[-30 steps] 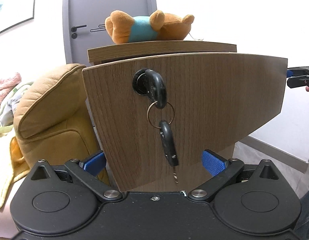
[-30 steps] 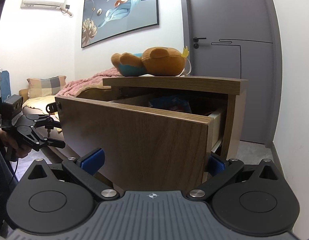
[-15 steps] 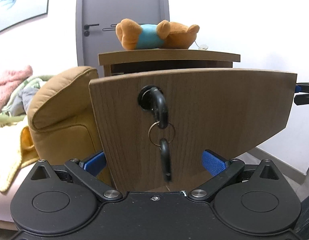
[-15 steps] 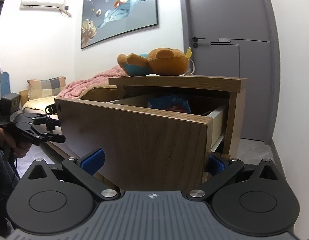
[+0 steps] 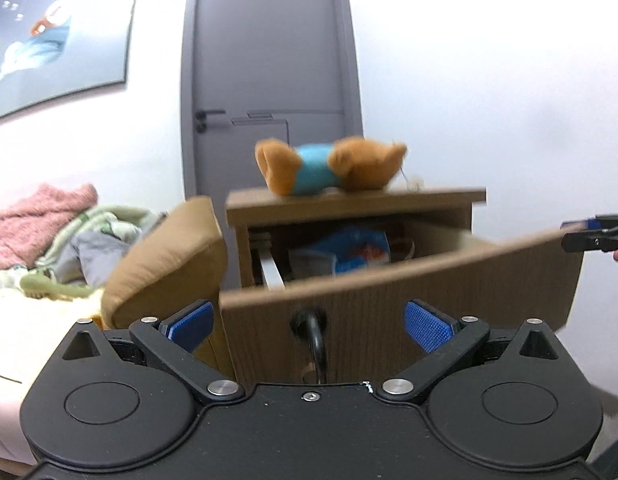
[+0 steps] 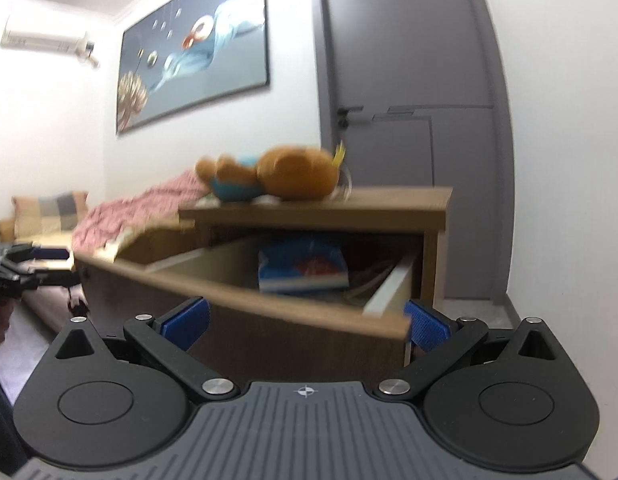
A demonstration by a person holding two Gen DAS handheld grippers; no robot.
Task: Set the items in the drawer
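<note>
While both pairs of jaws stand spread with nothing between their blue pads, the left gripper (image 5: 309, 322) faces the front panel of the drawer (image 5: 409, 312) and the right gripper (image 6: 305, 320) sits at that panel's right end. Between the left jaws hangs a black key (image 5: 315, 334) from the lock in the panel; its lower part is hidden behind the gripper body. Just past the panel the drawer stands pulled out of the nightstand (image 5: 357, 200), and inside it, ahead of the jaws, lies a blue packet (image 5: 355, 250) with red print, with some paler things beside it too blurred to name. From the right wrist view the same blue packet (image 6: 303, 268) lies ahead between the jaws, near the drawer's pale right side wall. Above the drawer, on the nightstand top, a brown plush toy (image 5: 329, 166) in a blue shirt lies on its side. Left of the left jaws is a tan cushion (image 5: 161, 260), and beyond it a bed with a pink blanket (image 5: 37, 216). Behind the nightstand stands a grey door (image 5: 269, 72), with a framed picture (image 6: 193, 52) on the wall to its left.
</note>
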